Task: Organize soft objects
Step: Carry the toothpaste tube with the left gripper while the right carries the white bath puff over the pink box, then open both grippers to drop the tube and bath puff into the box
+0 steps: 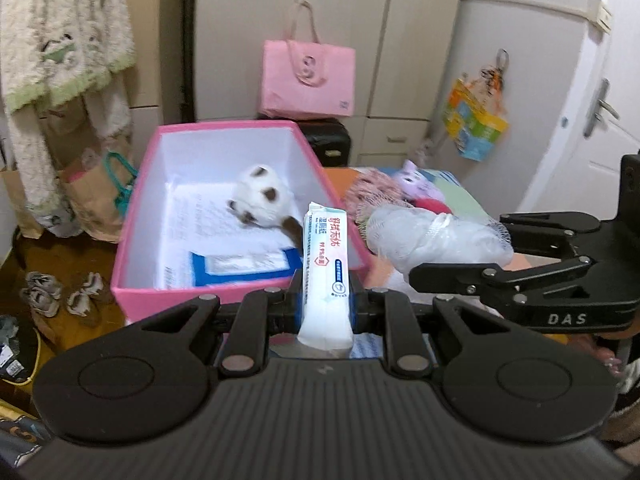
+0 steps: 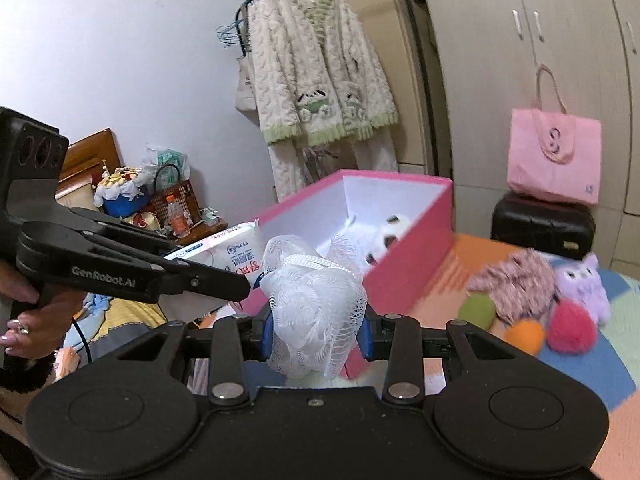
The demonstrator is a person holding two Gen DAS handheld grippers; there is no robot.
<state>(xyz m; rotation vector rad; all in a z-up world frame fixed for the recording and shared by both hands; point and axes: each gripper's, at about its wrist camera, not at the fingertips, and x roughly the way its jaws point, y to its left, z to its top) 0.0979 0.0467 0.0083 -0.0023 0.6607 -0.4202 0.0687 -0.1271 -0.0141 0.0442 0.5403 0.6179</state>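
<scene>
My left gripper point(image 1: 325, 306) is shut on a white pack of wet wipes point(image 1: 325, 268), held on edge just in front of the open pink box point(image 1: 240, 298). A white plush with brown spots point(image 1: 262, 200) lies inside the box beside a blue-and-white pack point(image 1: 244, 264). My right gripper point(image 2: 317, 330) is shut on a white mesh bath pouf point(image 2: 314, 300), also near the pink box point(image 2: 400, 280). In the right wrist view the left gripper point(image 2: 240, 292) holds the wipes pack point(image 2: 228, 254) at the left. In the left wrist view the pouf point(image 1: 432, 240) shows at the right.
On the patchwork bedspread point(image 2: 600, 360) lie a purple plush point(image 2: 582, 286), a pink knitted item point(image 2: 520, 280) and green point(image 2: 476, 312), orange point(image 2: 524, 336) and red point(image 2: 570, 330) fuzzy balls. A pink tote bag point(image 1: 308, 76) sits on a black case point(image 2: 542, 226). A fleece robe point(image 2: 320, 92) hangs behind.
</scene>
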